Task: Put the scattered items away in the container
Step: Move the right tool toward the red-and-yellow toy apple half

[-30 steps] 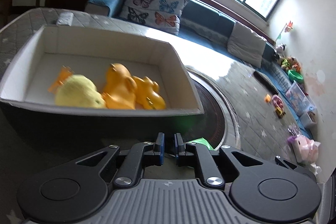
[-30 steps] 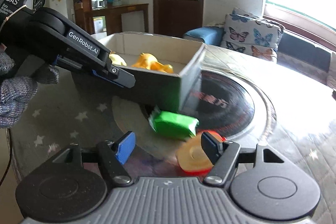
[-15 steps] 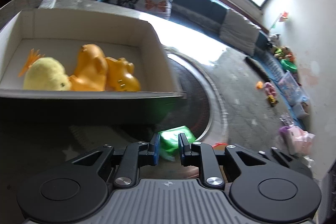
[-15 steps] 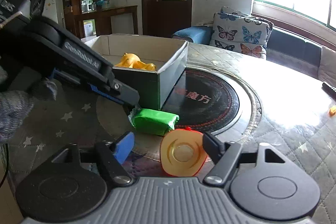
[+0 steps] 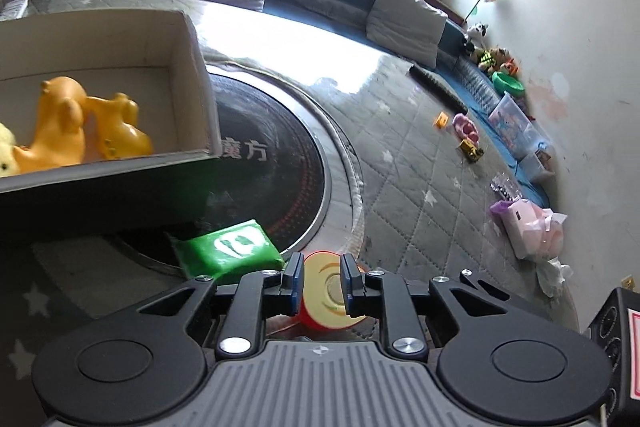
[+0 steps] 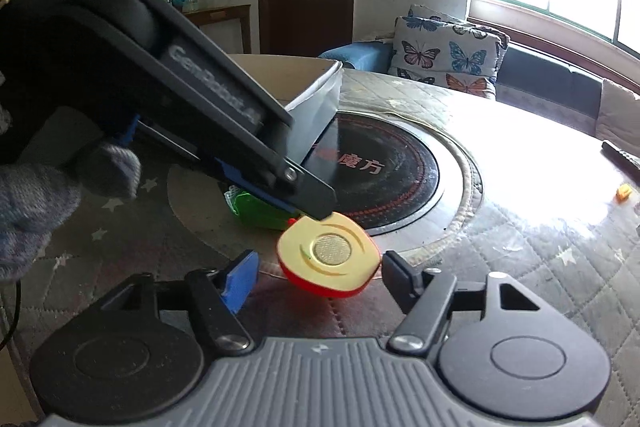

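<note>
Apple half (image 6: 329, 254) lies on the bench (image 6: 520, 247), cut face up, just beside the green packet (image 5: 226, 247) by our box (image 5: 192, 39). Our left gripper (image 5: 320, 277) straddles it, jaws spread; our right gripper's (image 6: 320, 269) jaws are closing around it, not touching.

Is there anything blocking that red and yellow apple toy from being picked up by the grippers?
Nothing stands between. The toy apple half sits in the open gap of the right gripper, whose jaws are closing without touching it yet. The left gripper has its tips at the apple's far edge too, so both crowd one toy. The green packet lies beside it.
</note>
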Demonstrator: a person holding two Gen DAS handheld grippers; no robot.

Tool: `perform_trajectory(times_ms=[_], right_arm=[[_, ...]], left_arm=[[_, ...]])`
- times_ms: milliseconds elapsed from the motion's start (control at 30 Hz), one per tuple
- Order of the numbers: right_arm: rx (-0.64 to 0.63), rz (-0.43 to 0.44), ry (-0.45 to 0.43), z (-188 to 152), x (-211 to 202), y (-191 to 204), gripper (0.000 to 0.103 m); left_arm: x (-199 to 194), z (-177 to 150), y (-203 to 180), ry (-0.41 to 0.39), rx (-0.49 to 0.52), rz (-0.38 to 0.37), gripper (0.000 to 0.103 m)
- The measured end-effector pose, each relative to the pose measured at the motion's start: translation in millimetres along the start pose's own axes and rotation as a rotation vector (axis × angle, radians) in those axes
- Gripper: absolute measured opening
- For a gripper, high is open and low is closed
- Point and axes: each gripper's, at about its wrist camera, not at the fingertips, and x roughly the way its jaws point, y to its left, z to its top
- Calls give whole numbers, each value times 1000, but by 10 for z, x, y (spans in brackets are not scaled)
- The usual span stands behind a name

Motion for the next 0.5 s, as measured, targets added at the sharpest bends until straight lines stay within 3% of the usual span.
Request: perform_trajectory(times_ms=[267, 400, 500], right_arm=[[26, 12, 8, 14, 64, -104, 67], [42, 40, 13, 15, 98, -118, 57], [47, 44, 14, 2, 110, -132, 56]], left_arm=[[84, 13, 36, 16, -20, -11, 22], [107, 21, 54, 17, -40, -20, 22], [87, 28, 87, 15, -65, -24, 23]])
